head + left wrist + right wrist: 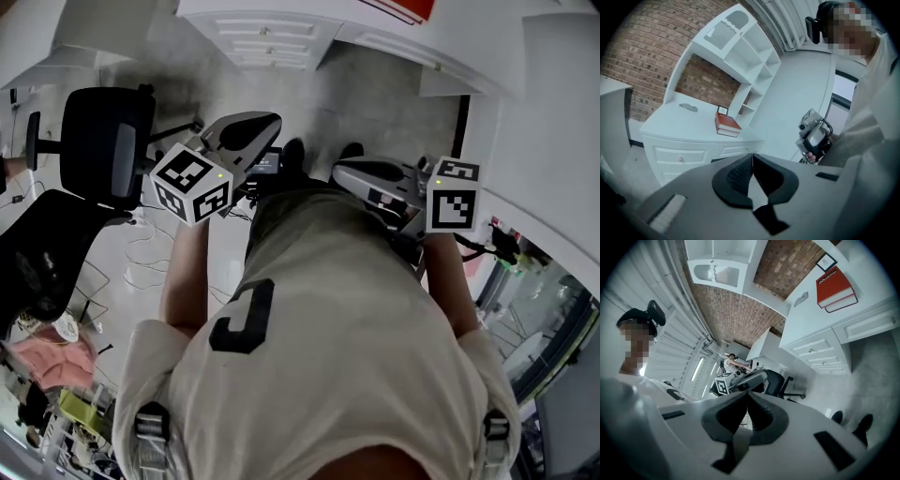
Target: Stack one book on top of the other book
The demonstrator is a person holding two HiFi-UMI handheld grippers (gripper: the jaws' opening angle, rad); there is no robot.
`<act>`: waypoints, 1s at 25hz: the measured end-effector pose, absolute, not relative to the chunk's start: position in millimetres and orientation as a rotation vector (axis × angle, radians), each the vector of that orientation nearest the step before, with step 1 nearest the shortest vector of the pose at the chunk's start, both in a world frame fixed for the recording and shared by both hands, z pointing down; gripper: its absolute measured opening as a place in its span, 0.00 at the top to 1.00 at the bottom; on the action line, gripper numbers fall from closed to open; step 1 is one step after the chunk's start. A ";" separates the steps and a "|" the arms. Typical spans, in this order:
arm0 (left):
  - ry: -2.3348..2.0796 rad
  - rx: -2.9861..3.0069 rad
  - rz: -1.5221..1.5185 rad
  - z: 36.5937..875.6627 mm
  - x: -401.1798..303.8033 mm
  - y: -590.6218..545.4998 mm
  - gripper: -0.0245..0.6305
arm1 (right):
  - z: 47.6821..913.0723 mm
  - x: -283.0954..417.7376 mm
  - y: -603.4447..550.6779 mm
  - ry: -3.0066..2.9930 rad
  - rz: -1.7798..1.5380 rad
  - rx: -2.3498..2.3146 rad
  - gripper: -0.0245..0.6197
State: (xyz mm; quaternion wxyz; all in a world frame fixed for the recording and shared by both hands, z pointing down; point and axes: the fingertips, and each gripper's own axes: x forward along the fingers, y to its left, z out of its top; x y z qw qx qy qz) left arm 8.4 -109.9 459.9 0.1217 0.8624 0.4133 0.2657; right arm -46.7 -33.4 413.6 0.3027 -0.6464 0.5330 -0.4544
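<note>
Two red hardcover books (836,290) are seen lying one upon the other on a white worktop (806,319) with drawers beneath it, at the upper right of the right gripper view. The upper volume is set slightly askew over the lower. In the left gripper view the stack is found just left of centre, near the foot of a white shelf unit (754,61) that stands on the worktop against a red brick wall (642,51). A small framed picture (723,110) is propped just behind the books. A small grey object (688,107) lies further left on the worktop, well apart from them.

The left claw (753,155) is clenched, its dark ribbed pads pressed together with nothing between them. The right claw (748,393) is likewise clenched and empty. Both claws are held well away from the books, and neither touches them. Each is caught in the other's view: the right one at the right of the left gripper view, the left one just above centre in the right gripper view.

In the head view both are held out before a person in a beige shirt (328,309). One black-and-white marker cube (190,183) is seen left of centre and another (454,195) at the right. A black office chair (98,141) stands at the upper left.
</note>
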 end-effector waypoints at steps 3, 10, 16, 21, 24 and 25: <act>1.268 2.502 0.785 460.3 13.4 -98.5 0.95 | 415.1 -46.5 -24.1 1.389 -1.178 -1.733 0.95; 1.346 2.527 0.756 446.2 4.9 -70.2 0.95 | 411.9 -52.0 -9.3 1.417 -1.112 -1.734 0.95; 1.382 2.510 0.780 453.5 -5.4 -54.3 0.95 | 418.4 -53.3 -3.2 1.417 -1.062 -1.732 0.95; 1.463 2.494 0.814 454.0 -17.9 -15.0 0.95 | 415.2 -58.6 25.9 1.380 -0.988 -1.743 0.95; 1.492 2.501 0.825 446.3 -32.0 36.4 0.95 | 409.9 -76.1 81.7 1.352 -0.930 -1.762 0.95; 1.499 2.507 0.830 444.6 -35.8 51.7 0.95 | 409.4 -81.5 99.0 1.341 -0.914 -1.765 0.95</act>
